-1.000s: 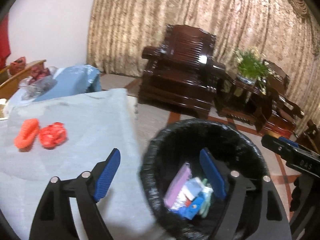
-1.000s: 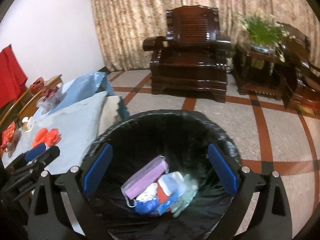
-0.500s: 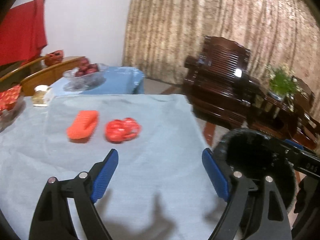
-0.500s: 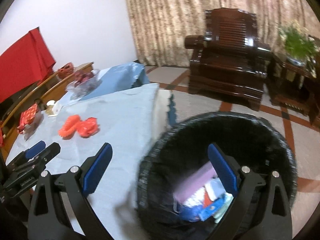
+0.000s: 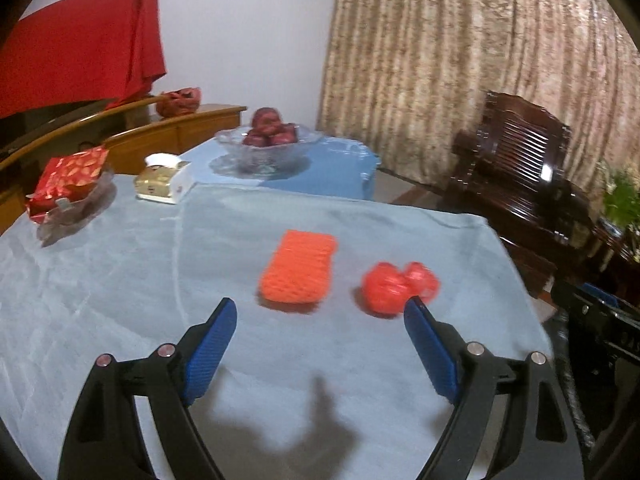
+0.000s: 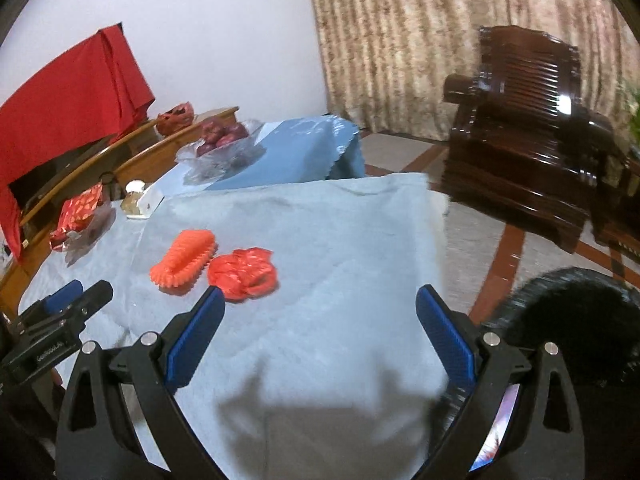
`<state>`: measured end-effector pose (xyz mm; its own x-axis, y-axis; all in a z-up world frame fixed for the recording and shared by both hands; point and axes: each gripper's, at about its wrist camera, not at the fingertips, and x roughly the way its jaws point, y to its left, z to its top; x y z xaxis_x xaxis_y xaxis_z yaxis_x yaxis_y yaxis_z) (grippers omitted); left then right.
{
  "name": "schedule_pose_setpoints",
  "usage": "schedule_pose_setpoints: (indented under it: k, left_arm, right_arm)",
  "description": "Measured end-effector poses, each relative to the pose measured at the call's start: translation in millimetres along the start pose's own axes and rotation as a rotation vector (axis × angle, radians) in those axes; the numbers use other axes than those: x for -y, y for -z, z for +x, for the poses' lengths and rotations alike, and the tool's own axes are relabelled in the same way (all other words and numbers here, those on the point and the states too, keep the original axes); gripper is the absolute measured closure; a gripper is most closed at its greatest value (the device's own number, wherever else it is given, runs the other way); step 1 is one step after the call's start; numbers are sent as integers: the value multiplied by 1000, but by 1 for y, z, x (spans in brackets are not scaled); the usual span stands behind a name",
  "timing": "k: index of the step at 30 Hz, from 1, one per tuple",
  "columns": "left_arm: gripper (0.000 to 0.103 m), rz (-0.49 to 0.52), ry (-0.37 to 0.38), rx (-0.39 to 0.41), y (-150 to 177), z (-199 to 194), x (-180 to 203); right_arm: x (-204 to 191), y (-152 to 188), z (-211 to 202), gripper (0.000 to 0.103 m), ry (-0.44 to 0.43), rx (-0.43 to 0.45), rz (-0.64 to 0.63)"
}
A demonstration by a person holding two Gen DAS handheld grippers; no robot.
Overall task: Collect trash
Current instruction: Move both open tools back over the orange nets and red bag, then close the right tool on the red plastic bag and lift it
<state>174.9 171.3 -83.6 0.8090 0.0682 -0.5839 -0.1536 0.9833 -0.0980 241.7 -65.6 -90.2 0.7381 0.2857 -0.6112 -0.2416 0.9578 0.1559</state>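
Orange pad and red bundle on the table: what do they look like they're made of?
Orange pad: looks like soft foam mesh, matte; a dimpled grid covers its top and ridged edges show in the right wrist view. Red bundle: probably thin crumpled plastic or netting, slightly glossy, with creased folds; blur leaves it open.

Two claws (image 5: pixel 320 320), two orange-red scraps (image 5: pixel 298 272), one bin (image 6: pixel 576 320).

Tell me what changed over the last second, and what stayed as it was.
Both views swung away from the black trash bin to the blue-covered table; the bin now sits at the right edge. The left gripper and right gripper stayed open and empty. The orange foam net and crumpled red wrapper lie unmoved.
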Motion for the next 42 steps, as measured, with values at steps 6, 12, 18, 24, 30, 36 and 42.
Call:
schedule_pose_setpoints:
  k: [6, 12, 18, 24, 30, 36, 42]
  left_arm:
    - [19, -21, -33, -22, -8, 31, -22]
    - [19, -40, -62, -41, -12, 56, -41]
    - [19, -50, -75, -59, -13, 75, -53]
    - [19, -53, -74, -72, -14, 89, -57]
    - [19, -60, -59, -87, -13, 98, -53]
    - [19, -51, -43, -102, -13, 107, -44]
    - [19, -40, -22, -125, -15, 118, -33]
  right_arm:
    - [-33, -8, 54, 9, -25, -42, -47]
    - [-52, -14, 97, 9, -55, -84, -65]
    - [-70, -15, 133, 9, -52, -129, -105]
    - [-72, -10, 158, 10, -71, -192, -107]
    - [-77, -5, 160, 35, -140, -213, -125]
    - [-79, -6, 156, 60, -201, -217, -142]
    - [-63, -10, 146, 62, -181, -193, -105]
